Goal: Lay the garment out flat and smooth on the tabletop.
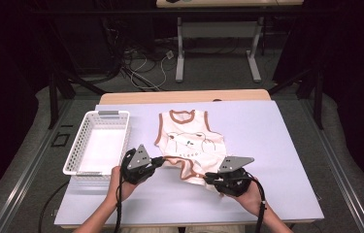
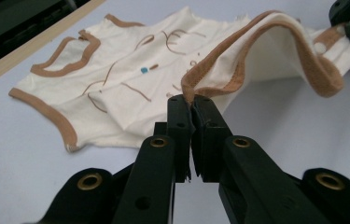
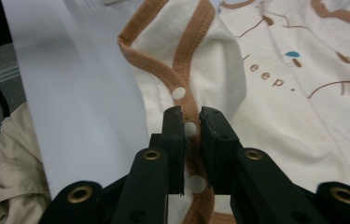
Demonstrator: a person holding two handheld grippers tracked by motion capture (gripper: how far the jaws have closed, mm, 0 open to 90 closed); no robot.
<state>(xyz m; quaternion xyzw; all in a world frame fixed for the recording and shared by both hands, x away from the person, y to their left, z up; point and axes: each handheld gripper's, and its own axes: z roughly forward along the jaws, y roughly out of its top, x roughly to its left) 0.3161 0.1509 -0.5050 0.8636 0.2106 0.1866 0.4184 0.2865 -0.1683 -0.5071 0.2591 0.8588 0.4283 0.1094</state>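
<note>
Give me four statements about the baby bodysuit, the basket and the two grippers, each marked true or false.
1. The left gripper is shut on the brown-trimmed edge of the bodysuit. True.
2. The white basket holds folded clothes. False: nothing lies in it.
3. The right gripper grips the brown snap strip. True.
4. The bodysuit lies wholly flat on the table. False: its near end is lifted off between the grippers.

A small cream cloth baby bodysuit [image 1: 189, 141] with brown trim lies in the middle of the frame, neck hole toward the top. A bear face and small letters are drawn on its front. Its bottom edge, with white snap buttons [image 3: 178, 93], is lifted up and folded over.
</note>
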